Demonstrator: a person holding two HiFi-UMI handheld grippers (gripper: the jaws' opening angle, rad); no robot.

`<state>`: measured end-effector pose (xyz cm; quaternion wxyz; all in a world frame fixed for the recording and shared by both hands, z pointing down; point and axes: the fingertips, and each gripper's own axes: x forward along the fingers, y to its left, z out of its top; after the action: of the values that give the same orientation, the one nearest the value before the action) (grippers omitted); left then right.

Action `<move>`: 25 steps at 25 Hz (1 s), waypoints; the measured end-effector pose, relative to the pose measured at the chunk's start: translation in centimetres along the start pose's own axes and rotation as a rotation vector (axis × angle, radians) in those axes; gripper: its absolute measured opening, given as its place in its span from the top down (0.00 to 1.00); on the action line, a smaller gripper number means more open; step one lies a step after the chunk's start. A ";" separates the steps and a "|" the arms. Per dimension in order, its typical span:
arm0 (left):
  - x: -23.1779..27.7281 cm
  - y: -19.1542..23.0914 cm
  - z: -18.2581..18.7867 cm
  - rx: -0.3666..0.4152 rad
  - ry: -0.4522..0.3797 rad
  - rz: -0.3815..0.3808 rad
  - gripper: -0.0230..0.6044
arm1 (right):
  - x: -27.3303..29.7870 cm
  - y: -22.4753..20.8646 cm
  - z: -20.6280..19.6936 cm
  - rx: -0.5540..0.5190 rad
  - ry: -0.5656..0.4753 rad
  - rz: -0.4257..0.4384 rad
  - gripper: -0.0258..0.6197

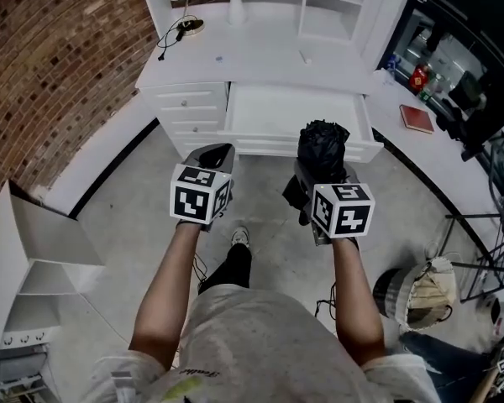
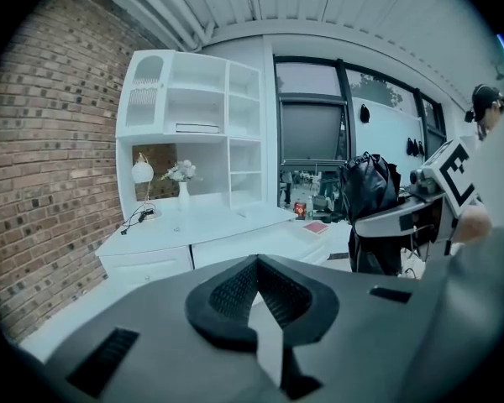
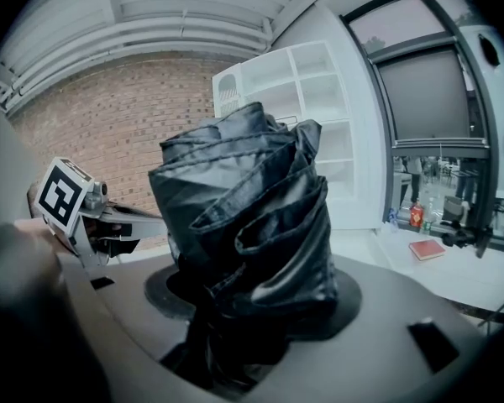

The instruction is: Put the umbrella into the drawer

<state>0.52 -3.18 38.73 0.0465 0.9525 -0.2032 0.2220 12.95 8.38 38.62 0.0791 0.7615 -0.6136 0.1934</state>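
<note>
In the head view, two grippers are hanging above the grey floor (image 1: 134, 217). The right gripper (image 1: 322, 173) is clamping one folded umbrella (image 1: 322, 145), a bundle of black crinkled fabric, just before the front edge of the one pulled-out drawer (image 1: 290, 112) in the white desk (image 1: 260, 57).

In the left gripper view, the left gripper (image 2: 256, 288) is pressing its two ribbed black pads (image 2: 231, 292) together, tip to tip.

In the right gripper view, the jaws are squeezing the umbrella's bunched, glossy folds near their base.
</note>
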 end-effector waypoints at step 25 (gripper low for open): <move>16.2 10.6 3.7 -0.041 0.089 -0.158 0.97 | 16.5 -4.4 5.1 0.046 0.164 -0.081 0.56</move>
<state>10.95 -19.48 42.52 0.0926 0.9535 -0.1295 0.2558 20.99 -7.32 40.98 0.1194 0.7691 -0.5690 0.2656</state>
